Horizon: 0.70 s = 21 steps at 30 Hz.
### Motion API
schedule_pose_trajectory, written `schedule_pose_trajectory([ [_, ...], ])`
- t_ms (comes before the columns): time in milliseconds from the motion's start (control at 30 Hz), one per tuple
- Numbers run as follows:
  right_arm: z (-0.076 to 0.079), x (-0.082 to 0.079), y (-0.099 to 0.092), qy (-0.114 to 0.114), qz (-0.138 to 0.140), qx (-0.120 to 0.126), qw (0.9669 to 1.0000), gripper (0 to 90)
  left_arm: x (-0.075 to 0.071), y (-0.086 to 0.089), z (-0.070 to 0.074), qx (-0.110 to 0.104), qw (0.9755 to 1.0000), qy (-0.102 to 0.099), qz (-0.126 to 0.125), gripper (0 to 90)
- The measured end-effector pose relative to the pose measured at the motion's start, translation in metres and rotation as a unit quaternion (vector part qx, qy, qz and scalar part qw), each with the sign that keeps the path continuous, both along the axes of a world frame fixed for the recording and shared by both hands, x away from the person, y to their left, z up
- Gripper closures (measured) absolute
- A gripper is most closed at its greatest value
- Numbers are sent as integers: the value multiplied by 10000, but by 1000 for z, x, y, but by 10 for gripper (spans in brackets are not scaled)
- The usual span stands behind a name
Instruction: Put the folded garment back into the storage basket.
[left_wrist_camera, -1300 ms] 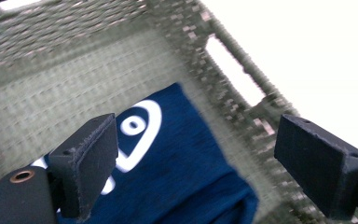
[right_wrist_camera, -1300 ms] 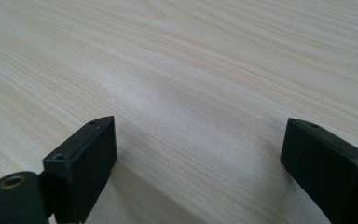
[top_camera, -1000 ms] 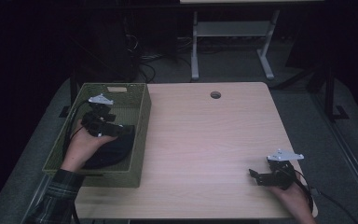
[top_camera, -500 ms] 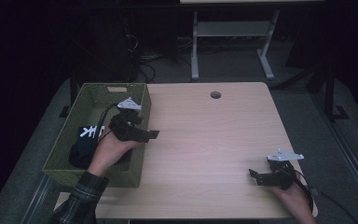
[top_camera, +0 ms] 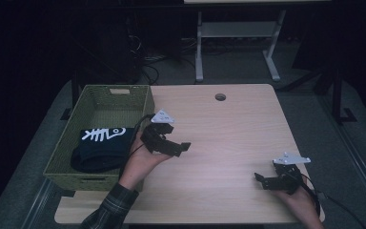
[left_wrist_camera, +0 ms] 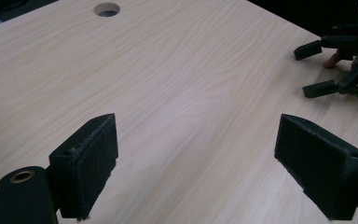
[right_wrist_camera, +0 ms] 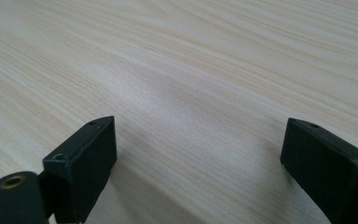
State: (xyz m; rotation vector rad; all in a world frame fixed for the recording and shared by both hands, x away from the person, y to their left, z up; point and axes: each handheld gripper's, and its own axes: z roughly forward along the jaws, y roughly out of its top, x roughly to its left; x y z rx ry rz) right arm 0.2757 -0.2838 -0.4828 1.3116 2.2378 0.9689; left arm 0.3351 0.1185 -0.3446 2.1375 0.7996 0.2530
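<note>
While black cloth [top_camera: 100, 148] lies lengthwise in the basket [top_camera: 114, 100], hand-held grippers gape.

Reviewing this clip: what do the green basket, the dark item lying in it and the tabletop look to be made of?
Green basket: seemingly woven plastic or wicker, going by the fine mesh texture on its walls; matte olive finish.
Dark item: soft fabric, likely a folded garment, judging by its rounded folds and a white fishbone print.
Tabletop: light wood or wood-look laminate, with streaked grain and a smooth, slightly glossy surface.

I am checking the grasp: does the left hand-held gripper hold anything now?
No, the left hand-held gripper has its jaws wide apart over bare table.
</note>
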Motion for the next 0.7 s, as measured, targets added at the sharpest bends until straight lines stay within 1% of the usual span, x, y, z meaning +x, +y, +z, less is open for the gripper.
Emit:
schedule_pose_trajectory([
  [133,0,0,0,0,2,0,10000,101,-5,-14,-12,31,10000,-39,-78,130],
  [267,0,0,0,1,-6,7,10000,101,-11,-27,-27,156,9997,-74,-191,130],
  [333,0,0,0,2,-7,8,10000,101,-13,-31,-34,174,9995,-107,-222,130],
  [400,0,0,0,3,-6,7,10000,101,-14,-35,-41,192,9994,-83,-265,130],
  [433,0,0,0,2,-6,6,10000,101,-15,-36,-44,228,9992,-62,-311,129],
  [467,0,0,0,3,-6,5,10000,101,-15,-38,-50,280,9990,-96,-330,129],
  [500,0,0,0,3,-6,5,10000,101,-15,-38,-50,280,9990,-96,-330,129],
  [600,0,0,0,2,-6,4,10000,101,-15,-39,-60,228,9992,-129,-294,129],
  [667,0,0,0,3,-5,3,10000,101,-15,-39,-69,214,9993,-70,-313,129],
  [700,0,0,0,2,-4,3,10000,101,-15,-39,-72,224,9992,-74,-326,129],
])
